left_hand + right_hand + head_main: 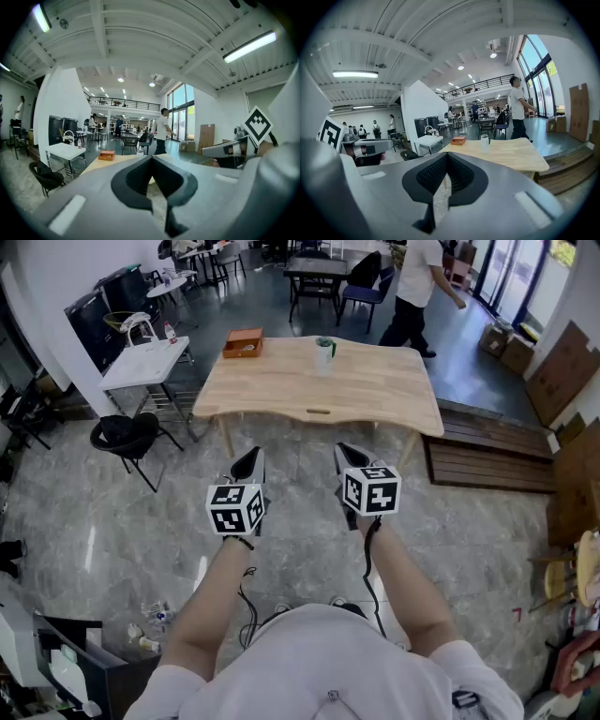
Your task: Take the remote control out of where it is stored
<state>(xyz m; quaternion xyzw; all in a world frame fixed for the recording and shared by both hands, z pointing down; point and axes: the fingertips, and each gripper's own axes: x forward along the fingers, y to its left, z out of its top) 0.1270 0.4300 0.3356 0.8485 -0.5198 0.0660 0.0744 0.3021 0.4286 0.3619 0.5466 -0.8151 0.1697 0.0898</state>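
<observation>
Facing a wide wooden table point(309, 390) from well off its near edge, with most of its top bare. Beyond the far right corner, a person point(417, 287) in a white shirt mid-stride. Off the left edge, a small white table point(145, 362) with a black chair point(127, 435) beside it.

Held side by side short of the near edge and touching nothing: left gripper point(255, 457) and right gripper point(345, 454). Left gripper point(152, 158) with its jaws pressed together at the tips, nothing between them. Right gripper point(446, 155) the same, tips meeting, nothing pinched.

At the far left corner, a low open orange box point(244, 342), also seen from the left gripper view point(106, 155) and the right gripper view point(458, 140). Something pale inside it, too small to tell what. Near the middle of the far edge, upright and well apart from the box, a pale cup point(324, 354) with a green top, contents unreadable.

Cannot make out the remote control in any view, so cannot tell its place or its look.
</observation>
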